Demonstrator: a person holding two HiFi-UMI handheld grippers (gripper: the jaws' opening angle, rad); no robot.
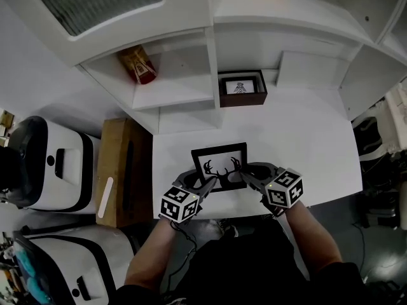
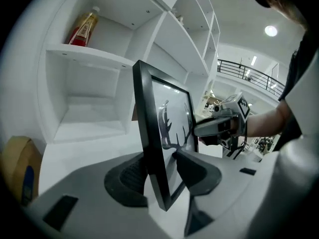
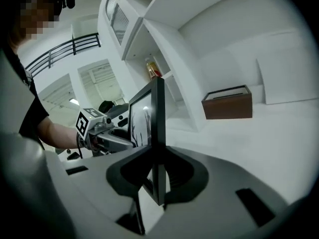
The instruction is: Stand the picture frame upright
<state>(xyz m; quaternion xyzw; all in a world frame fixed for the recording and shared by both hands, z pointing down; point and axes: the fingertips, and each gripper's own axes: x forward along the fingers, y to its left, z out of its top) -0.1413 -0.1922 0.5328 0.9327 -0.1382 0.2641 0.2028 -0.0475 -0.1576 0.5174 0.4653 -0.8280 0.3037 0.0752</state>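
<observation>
1. The picture frame (image 1: 219, 164) (image 2: 152, 143) (image 3: 158, 128) has a flat, smooth black moulding with square corners. Its glossy pane covers a white sheet with a dark antler silhouette (image 1: 222, 169).
2. It stands near the front of the matte white desk (image 1: 305, 145), between my two tools.
3. My right gripper (image 1: 245, 173) (image 3: 158, 171) (image 2: 219, 126) is closed on the frame's right edge, with the dark ribbed pads pressing both faces.
4. My left gripper (image 1: 206, 182) (image 2: 162, 171) (image 3: 107, 133) has its jaws spread around the left edge. The moulding sits between them and the front pad stands clear of the glass, so nothing is clamped there.
5. The frame rests on its lower edge, roughly upright. The printed face looks back at me and the two side rails I reach for run up from the desk. How far it leans I cannot tell.
6. Behind the frame the desk is bare up to a brown frame (image 1: 241, 89) (image 3: 228, 103) set against the back wall, well apart from mine.
7. To the right the desk stays bare out to its edge.
8. At the back left, the white shelf unit (image 1: 191, 94) rises with sharp panel edges. A red sauce bottle (image 1: 138, 64) (image 2: 81, 28) lies in one compartment.
9. A cardboard box (image 1: 121, 170) sits beside the desk's left edge.
</observation>
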